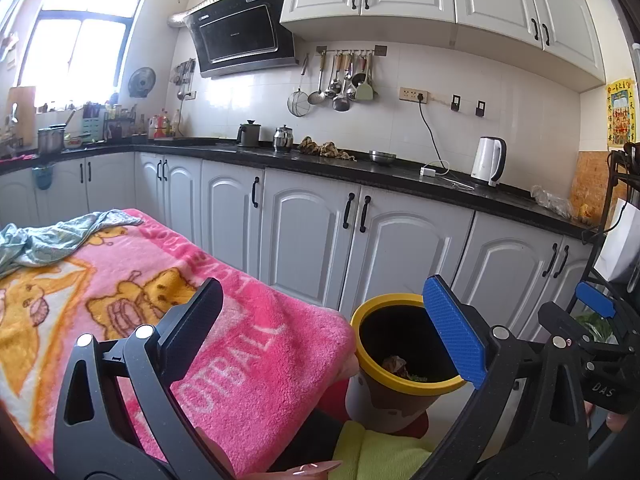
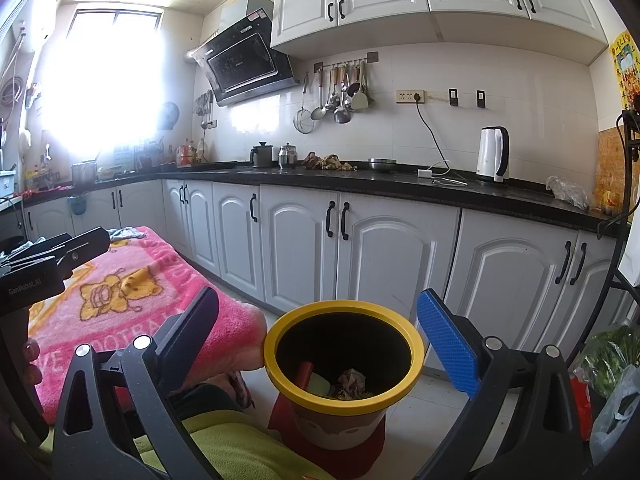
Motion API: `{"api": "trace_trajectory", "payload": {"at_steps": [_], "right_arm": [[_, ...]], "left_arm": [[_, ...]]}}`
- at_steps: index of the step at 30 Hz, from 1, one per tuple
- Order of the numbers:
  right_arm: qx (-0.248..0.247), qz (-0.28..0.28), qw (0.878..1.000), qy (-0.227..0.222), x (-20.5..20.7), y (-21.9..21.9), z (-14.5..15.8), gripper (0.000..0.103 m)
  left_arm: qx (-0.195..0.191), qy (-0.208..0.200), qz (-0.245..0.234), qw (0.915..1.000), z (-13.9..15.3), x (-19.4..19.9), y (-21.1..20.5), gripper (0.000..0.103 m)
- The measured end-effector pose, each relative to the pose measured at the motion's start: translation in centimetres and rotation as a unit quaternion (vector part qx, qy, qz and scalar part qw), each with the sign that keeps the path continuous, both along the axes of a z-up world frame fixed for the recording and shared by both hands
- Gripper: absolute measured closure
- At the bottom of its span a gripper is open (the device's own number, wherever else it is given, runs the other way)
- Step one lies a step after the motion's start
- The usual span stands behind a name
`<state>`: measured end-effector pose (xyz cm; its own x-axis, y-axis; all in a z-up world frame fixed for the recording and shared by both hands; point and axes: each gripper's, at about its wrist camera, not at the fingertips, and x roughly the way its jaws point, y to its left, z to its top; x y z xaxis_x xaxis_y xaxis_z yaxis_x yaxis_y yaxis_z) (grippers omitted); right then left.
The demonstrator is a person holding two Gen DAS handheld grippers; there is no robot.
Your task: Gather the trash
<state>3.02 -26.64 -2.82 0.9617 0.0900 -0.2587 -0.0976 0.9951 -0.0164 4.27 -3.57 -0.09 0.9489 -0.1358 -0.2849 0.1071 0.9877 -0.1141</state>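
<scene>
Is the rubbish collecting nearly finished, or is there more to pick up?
Some is done: the yellow-rimmed bin already holds crumpled trash. Nothing is in hand; the left gripper and right gripper are both open and empty. No loose rubbish shows on the pink blanket, so it looks nearly finished.

White kettle (image 2: 494, 154) on black counter (image 2: 400, 188); pink blanket (image 1: 160, 300) nearby

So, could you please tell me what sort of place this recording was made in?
A home kitchen, most likely: a range hood hangs on the tiled wall, ladles and strainers hang from a rail, and an electric kettle stands on the dark countertop over white cabinets.
</scene>
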Motion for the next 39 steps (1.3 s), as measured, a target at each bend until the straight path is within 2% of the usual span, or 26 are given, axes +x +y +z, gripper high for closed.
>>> {"api": "trace_trajectory", "payload": {"at_steps": [39], "right_arm": [[-0.002, 0.003, 1.0, 0.001, 0.25, 0.18, -0.14, 0.006]], "left_arm": [[-0.002, 0.003, -0.007, 1.0, 0.13, 0.26, 0.26, 0.011]]}}
